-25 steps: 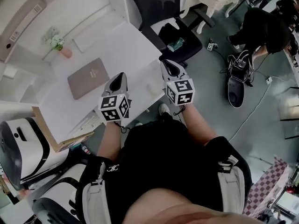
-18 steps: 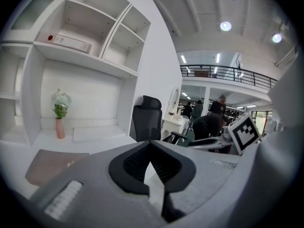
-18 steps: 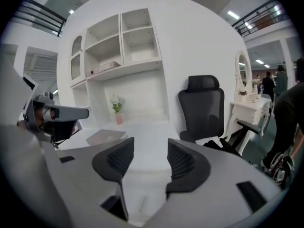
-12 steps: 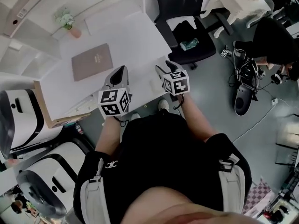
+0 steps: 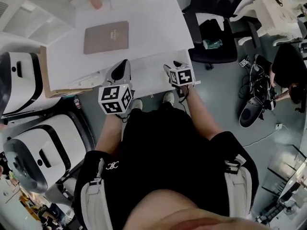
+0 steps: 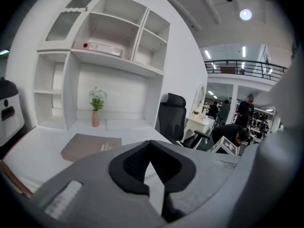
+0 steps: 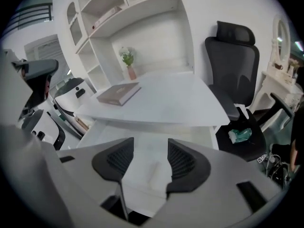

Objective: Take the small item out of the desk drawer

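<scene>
Where one drawer (image 7: 142,137) stands open lies one item (image 7: 153,172) (pale) — small.

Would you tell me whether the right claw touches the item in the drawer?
Apart. In the right gripper view the right claw, its jaws just opened, hangs clear of the item lying in the drawer.

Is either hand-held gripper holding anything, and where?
Nothing. Left hand-held gripper shut, empty; right hand-held gripper, jaws just opened, empty, over the item in the drawer.

drawer (image 7: 183,134) lies open above, desk top (image 7: 161,99) overhanging its back.
</scene>
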Demonstrator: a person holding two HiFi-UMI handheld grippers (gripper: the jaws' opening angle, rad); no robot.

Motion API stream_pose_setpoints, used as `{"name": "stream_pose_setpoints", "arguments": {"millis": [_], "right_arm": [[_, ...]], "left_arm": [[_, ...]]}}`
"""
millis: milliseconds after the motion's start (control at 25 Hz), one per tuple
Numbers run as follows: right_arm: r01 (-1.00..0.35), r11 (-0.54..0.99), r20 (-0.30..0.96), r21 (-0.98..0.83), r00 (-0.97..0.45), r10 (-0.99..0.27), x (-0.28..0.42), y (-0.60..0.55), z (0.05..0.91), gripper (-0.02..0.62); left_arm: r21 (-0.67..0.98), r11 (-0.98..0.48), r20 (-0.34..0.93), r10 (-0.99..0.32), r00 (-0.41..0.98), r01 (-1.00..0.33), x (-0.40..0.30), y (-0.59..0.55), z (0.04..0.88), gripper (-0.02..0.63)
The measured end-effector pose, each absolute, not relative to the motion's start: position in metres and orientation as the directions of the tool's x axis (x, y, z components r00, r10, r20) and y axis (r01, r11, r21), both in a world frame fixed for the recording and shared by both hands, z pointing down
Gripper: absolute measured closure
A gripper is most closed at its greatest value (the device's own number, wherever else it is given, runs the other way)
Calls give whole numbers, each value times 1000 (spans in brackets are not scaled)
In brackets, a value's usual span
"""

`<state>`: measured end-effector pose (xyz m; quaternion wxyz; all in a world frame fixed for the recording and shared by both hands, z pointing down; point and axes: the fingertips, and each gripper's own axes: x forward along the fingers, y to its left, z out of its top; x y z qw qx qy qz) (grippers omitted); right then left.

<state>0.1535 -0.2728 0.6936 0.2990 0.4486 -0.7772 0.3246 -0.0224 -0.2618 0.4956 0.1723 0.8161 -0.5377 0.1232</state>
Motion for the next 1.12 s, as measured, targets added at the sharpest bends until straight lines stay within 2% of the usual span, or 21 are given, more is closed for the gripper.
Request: {"name": "stream_pose_setpoints", "arguments": {"millis": [280,480,720,880,1120], "right_arm": [[-872,433,862,-230,-389,-325,141,-274,749,383],[-879,407,914,-247,-351,-204,136,-271,787,382],[-903,331,944,-274,-319,-87,134,-274,823,382],[-898,361,962,-252,-272,-4,130,-269,846,383],[-891,404,978,-204,-198,57,129,-261,874,383]], "left_arm": [[166,-247,425,-856,295,-955,-60,-257,512,592],[180,-171,446,-864,235,-969,-85,-247,520,592],[176,-73,468,-871,148,-982,-121,-229,527,592],[171,-31,474,-874,110,-985,-140,-223,529,592],[163,-13,476,-875,90,-986,-154,-220,528,592]]}}
